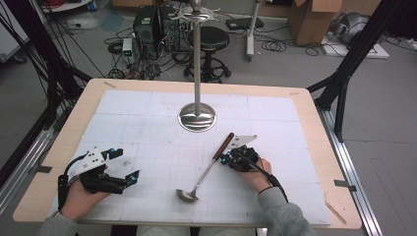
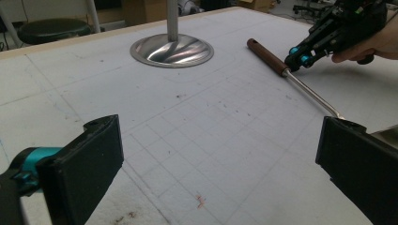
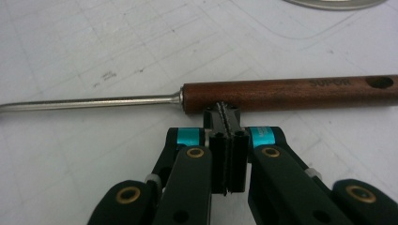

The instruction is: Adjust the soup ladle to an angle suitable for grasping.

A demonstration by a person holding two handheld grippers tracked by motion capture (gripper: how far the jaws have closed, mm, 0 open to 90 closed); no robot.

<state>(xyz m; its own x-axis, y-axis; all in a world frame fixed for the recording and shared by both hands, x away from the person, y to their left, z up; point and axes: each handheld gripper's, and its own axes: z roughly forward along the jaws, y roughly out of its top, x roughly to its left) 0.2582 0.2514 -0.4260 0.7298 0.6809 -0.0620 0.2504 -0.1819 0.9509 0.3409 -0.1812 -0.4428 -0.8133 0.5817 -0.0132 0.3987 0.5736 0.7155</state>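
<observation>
Thing: steel ladle w/ dark-brown wooden handle (image 1: pixel 206 168), lying flat on white gridded mat (image 1: pixel 147 123), just in front of round chrome stand base (image 1: pixel 196 117).
Axis: long; bowl toward me, handle end up-right toward stand.
Right gripper (image 3: pixel 224 112): jaws together, empty, tips against handle side.
Left gripper (image 2: pixel 220 154): jaws apart, idle.
Handling: I'd judge stiff, light, shaft slick; grab wood near ferrule.

Your long ladle (image 1: pixel 209 169) has a smooth, dark reddish-brown wooden handle and a shiny steel shaft and bowl. Upper centre, your tall stand's round metal base (image 1: pixel 196 117) is mirror-polished. The matt white gridded table cover (image 1: pixel 147 123) looks scuffed, framed by pale wood. Your right gripper (image 3: pixel 225 117) is matt black plastic with brass-coloured pins.
</observation>
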